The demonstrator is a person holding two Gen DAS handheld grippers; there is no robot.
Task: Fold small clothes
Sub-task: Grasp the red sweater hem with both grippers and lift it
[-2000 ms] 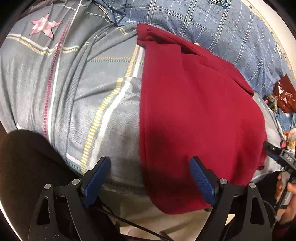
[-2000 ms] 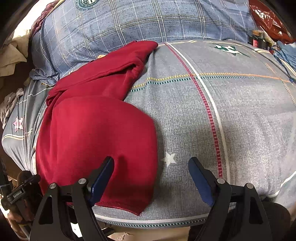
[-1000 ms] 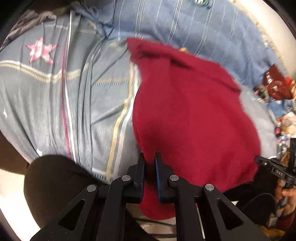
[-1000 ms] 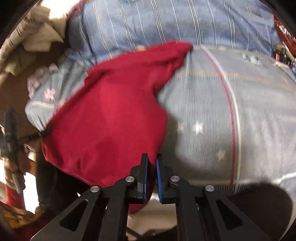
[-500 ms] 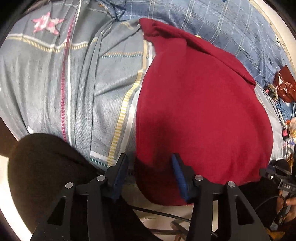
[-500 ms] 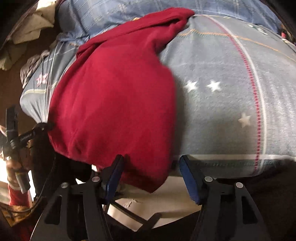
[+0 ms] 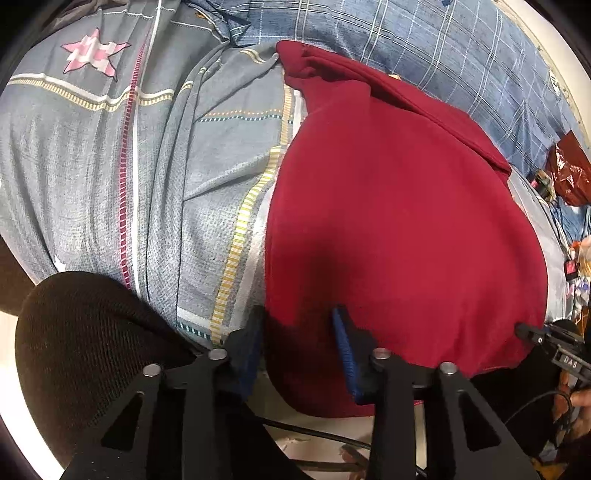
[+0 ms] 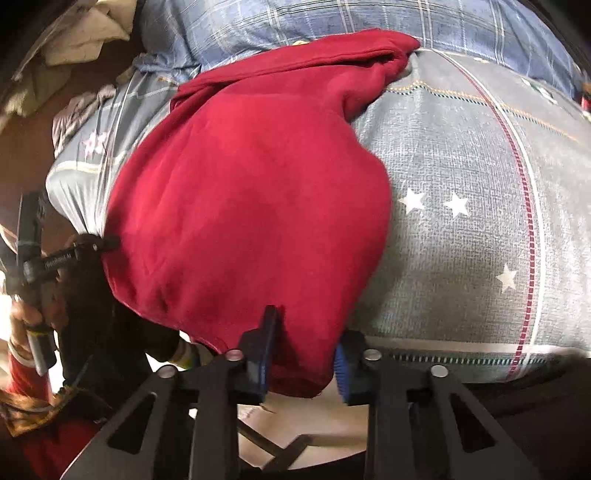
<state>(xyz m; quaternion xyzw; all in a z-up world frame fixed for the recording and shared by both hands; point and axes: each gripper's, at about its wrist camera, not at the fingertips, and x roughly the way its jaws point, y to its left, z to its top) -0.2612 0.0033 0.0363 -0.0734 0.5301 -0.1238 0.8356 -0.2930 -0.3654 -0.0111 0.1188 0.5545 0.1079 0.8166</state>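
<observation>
A dark red garment (image 7: pixel 399 206) lies on the grey patterned bedsheet (image 7: pixel 110 177), its near hem hanging over the bed's edge. My left gripper (image 7: pixel 299 347) is open, its jaws straddling the hem's left corner. In the right wrist view the same garment (image 8: pixel 251 206) fills the centre. My right gripper (image 8: pixel 303 354) is open, its jaws either side of the hem's right corner. Neither pair of jaws has closed on the cloth. The right gripper also shows at the right edge of the left wrist view (image 7: pixel 554 350), and the left gripper at the left edge of the right wrist view (image 8: pixel 59 258).
A blue plaid pillow (image 7: pixel 424 48) lies behind the garment. A black mesh chair back (image 7: pixel 85 343) stands at the bed's near left. Cream cloths (image 8: pixel 81 33) are piled at far left. A red bag (image 7: pixel 569 177) and small clutter sit at the far right.
Both grippers were wide open, shut about a second ago, then reopened. Now they sit lower at the bed's edge, jaws narrowing around the hem corners.
</observation>
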